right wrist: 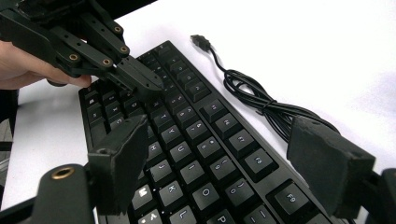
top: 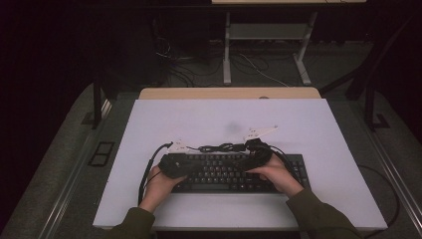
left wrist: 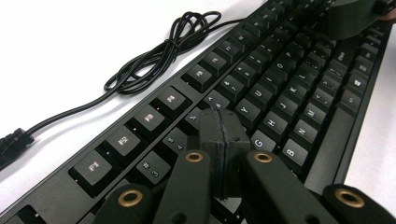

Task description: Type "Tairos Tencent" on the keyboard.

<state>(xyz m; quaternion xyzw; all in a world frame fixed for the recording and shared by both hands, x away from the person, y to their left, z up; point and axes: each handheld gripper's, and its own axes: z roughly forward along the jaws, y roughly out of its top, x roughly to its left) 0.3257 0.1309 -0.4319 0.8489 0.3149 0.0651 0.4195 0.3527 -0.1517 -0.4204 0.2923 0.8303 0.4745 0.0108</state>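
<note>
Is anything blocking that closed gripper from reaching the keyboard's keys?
Nothing visible. The left gripper, jaws shut together, sits right above the keyboard near the number row; the bundled cable lies off beside it.
</note>
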